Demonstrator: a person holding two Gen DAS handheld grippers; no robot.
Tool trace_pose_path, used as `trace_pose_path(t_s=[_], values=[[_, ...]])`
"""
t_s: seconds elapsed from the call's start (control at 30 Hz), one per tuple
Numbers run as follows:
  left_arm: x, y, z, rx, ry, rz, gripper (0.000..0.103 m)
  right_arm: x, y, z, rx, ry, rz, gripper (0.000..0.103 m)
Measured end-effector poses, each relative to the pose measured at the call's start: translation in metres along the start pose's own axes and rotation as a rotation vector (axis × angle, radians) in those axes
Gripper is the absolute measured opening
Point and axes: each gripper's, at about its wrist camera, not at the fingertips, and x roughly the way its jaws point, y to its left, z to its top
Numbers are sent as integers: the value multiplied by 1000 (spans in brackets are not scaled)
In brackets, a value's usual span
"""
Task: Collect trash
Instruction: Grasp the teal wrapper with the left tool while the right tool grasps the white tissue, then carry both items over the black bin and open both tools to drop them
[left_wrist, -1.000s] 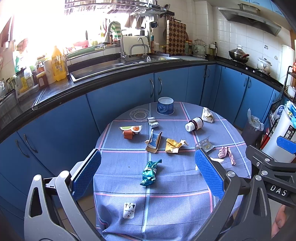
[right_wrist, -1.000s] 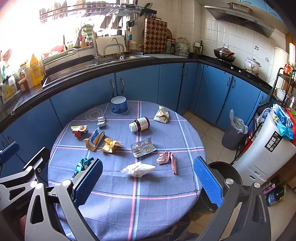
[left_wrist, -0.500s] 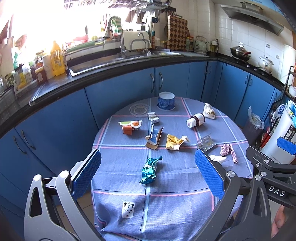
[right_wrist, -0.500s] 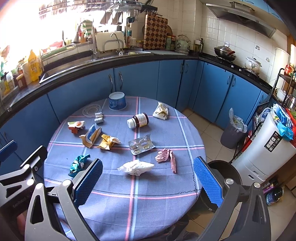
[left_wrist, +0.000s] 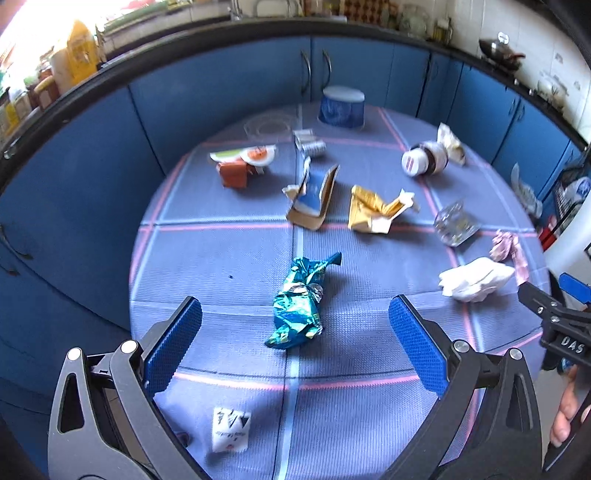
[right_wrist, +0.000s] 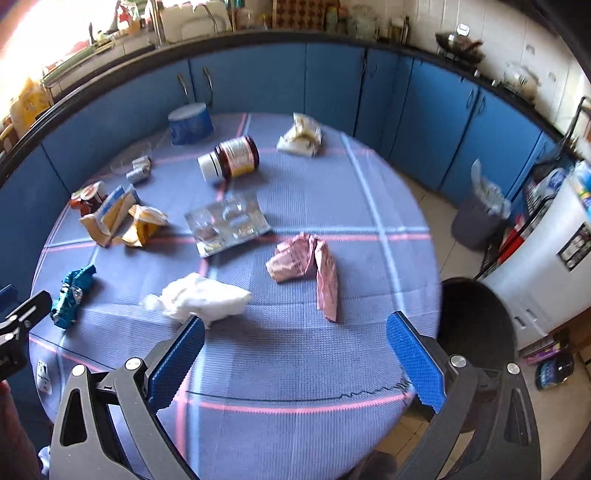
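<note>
Over the near edge of the round table (left_wrist: 221, 258), both my grippers hang spread wide and empty — nothing is between the blue pads of either one. My left gripper (left_wrist: 295, 325) is lined up on the teal foil wrapper (left_wrist: 299, 302), which lies crumpled on the cloth just ahead of my fingertips. My right gripper (right_wrist: 295, 345) faces the white tissue wad (right_wrist: 201, 299), which sits beside my left pad, and the pink crumpled paper (right_wrist: 306, 264) lies a little beyond it.

The rest of the trash is scattered further back: a torn carton (left_wrist: 312, 195), a yellow wrapper (left_wrist: 376, 210), a blister pack (right_wrist: 227, 223) and a brown jar (right_wrist: 232, 158) lying on its side.

What worries me is the cloth — if I come down too low on the foil, my pads could pinch the fabric and drag everything with it. The tissue is off-centre to my right gripper, so closing now would likely clip only its edge. The jar could roll if nudged. The black bin (right_wrist: 476, 332) stands just past the table's right edge.
</note>
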Motion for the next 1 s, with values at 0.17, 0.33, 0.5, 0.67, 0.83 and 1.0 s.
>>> trace_pose_path(t_s=[0.17, 0.33, 0.5, 0.67, 0.83, 1.0], values=[[24, -7, 2, 14, 41, 14, 100, 12, -3, 4, 20, 9, 33, 96], [39, 2, 2, -18, 78, 36, 99, 9, 21, 8, -19, -8, 139, 96], [45, 12, 0, -41, 98, 22, 78, 20, 46, 12, -69, -7, 153, 94], [53, 14, -3, -44, 132, -12, 48, 38, 56, 11, -94, 60, 200, 44], [49, 18, -2, -64, 109, -59, 36, 26, 65, 8, -128, 4, 182, 23], [27, 9, 11, -47, 15, -93, 36, 3, 57, 14, -128, -77, 147, 22]])
